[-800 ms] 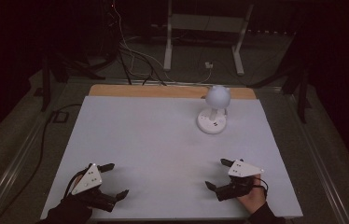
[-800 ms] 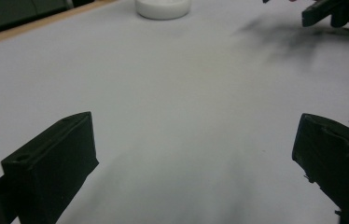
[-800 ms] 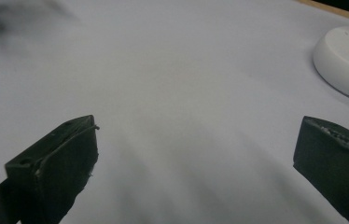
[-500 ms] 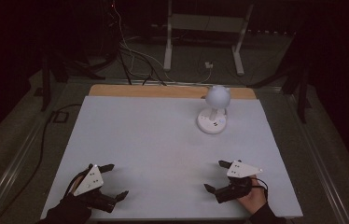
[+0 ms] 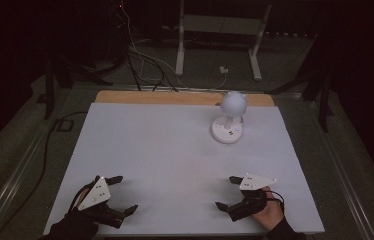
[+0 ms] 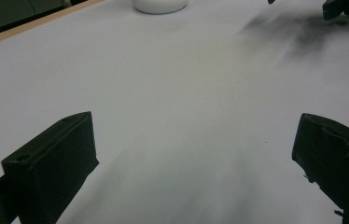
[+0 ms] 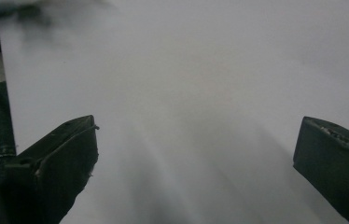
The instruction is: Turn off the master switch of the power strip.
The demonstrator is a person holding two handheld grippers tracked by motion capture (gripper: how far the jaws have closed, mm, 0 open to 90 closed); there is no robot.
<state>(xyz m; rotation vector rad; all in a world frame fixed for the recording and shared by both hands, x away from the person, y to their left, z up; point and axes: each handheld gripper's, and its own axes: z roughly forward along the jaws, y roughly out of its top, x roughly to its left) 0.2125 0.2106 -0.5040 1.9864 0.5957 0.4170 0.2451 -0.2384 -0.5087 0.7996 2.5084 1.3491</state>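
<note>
Holding both grippers low in the frame, left gripper (image 5: pixel 120 193) and right gripper (image 5: pixel 227 192), you keep each wide open, empty; lamp (image 5: pixel 230 117) upper right.

A small white lamp (image 5: pixel 230 117), round head on disc base, stands upright at the table's far right.

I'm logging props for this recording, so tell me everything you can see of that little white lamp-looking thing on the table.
The white lamp has a round, flat base, a short stem and a ball-shaped head with two small bumps on top. It looks like matte white plastic, with small dark marks on the base. It stands upright at the far right part of the white table, near the wooden strip along the far edge. Nothing touches it but the table. The left gripper view catches its base at the top edge.
</note>
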